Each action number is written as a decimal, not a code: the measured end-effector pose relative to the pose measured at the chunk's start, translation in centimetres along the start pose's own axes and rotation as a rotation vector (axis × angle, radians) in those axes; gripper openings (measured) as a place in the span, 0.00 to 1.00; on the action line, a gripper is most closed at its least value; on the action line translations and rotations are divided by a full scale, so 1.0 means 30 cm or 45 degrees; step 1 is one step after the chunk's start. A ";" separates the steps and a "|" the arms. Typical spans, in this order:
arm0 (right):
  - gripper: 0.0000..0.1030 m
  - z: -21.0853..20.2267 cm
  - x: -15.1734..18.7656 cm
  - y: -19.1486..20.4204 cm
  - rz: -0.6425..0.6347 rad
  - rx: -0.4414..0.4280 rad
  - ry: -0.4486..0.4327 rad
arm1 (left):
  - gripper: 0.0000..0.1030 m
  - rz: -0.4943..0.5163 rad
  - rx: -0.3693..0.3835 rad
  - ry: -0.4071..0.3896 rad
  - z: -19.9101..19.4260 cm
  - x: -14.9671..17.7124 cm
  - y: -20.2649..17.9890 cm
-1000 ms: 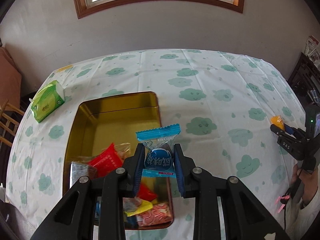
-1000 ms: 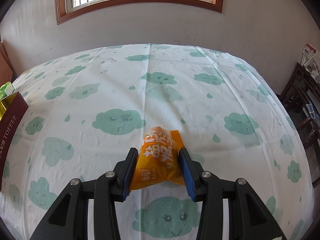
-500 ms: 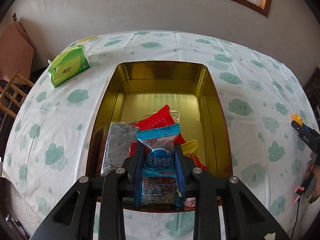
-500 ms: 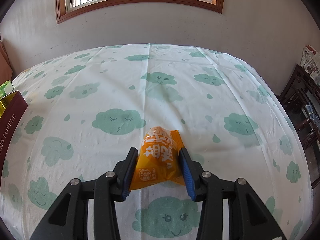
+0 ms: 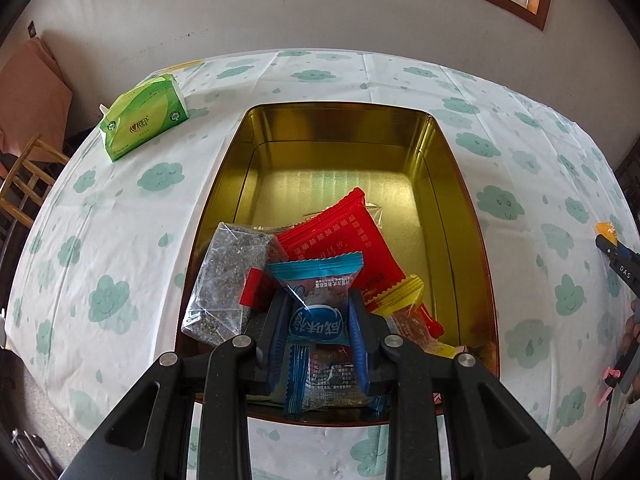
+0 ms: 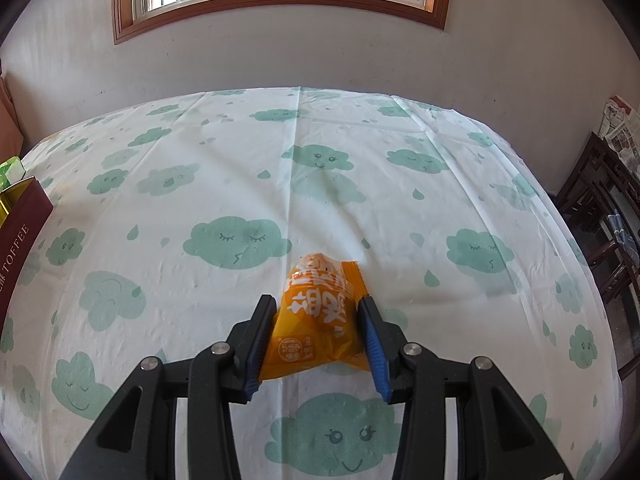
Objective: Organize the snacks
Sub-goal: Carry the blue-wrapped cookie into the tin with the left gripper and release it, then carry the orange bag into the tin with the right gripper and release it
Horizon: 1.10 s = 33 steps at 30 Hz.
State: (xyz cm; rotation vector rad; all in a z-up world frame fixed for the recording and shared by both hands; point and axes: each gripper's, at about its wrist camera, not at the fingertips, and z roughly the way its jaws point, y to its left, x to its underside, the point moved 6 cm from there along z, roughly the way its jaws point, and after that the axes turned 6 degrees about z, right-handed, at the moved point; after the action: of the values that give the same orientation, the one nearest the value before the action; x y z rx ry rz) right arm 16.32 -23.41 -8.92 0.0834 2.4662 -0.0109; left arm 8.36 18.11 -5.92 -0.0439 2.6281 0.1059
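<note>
My left gripper (image 5: 318, 314) is shut on a blue snack packet (image 5: 316, 320) and holds it over the near end of the gold tin (image 5: 456, 184). In the tin lie a red packet (image 5: 344, 240), a grey speckled packet (image 5: 224, 284), a yellow packet (image 5: 400, 296) and others. My right gripper (image 6: 318, 320) is shut on an orange snack packet (image 6: 316, 320) low over the cloud-print tablecloth (image 6: 240, 184). The right gripper also shows at the right edge of the left wrist view (image 5: 616, 256).
A green tissue pack (image 5: 144, 120) lies on the table left of the tin. The tin's maroon side (image 6: 20, 236) shows at the left edge of the right wrist view. Wooden chairs stand at the left (image 5: 24, 176) and right (image 6: 608, 208) of the table.
My left gripper has carried the blue packet left from beside the tin to over its near end and moved closer in. The right gripper with the orange packet has stayed still.
</note>
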 end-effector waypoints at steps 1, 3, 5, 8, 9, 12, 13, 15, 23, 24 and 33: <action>0.42 0.000 0.000 -0.001 0.001 -0.001 0.000 | 0.24 0.004 -0.004 0.002 0.003 0.002 -0.001; 0.42 0.000 0.000 0.001 0.000 0.001 0.000 | 0.25 0.008 -0.008 0.003 0.005 0.003 -0.002; 0.42 0.000 0.000 0.000 -0.001 0.001 0.000 | 0.26 0.011 -0.007 0.002 0.006 0.003 -0.002; 0.42 -0.001 0.000 0.000 -0.001 0.002 -0.001 | 0.27 0.013 -0.011 0.002 0.008 0.003 0.000; 0.42 -0.001 0.000 0.000 -0.001 0.002 -0.001 | 0.29 0.014 -0.014 0.003 0.008 0.003 0.000; 0.42 -0.001 0.000 0.001 0.001 0.000 0.000 | 0.39 0.025 -0.036 -0.009 0.002 0.001 -0.001; 0.42 -0.001 0.000 0.001 0.000 0.001 0.000 | 0.40 0.028 -0.039 -0.016 -0.003 0.000 -0.001; 0.42 -0.001 0.000 0.001 -0.002 0.005 -0.002 | 0.47 0.031 -0.035 -0.028 -0.012 -0.003 -0.002; 0.42 0.000 -0.002 -0.003 0.009 0.016 -0.002 | 0.71 0.069 -0.055 -0.091 -0.067 -0.014 -0.024; 0.42 -0.001 -0.002 -0.006 0.012 0.021 -0.002 | 0.74 0.072 -0.061 -0.100 -0.074 -0.015 -0.025; 0.40 -0.019 -0.002 0.014 0.018 0.035 -0.007 | 0.80 0.050 -0.059 -0.145 -0.127 -0.010 -0.028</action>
State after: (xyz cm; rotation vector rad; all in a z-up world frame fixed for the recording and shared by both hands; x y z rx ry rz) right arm 16.05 -22.97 -8.43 0.1120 2.4599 -0.0388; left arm 6.80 16.98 -2.52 -0.0019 2.5131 0.1779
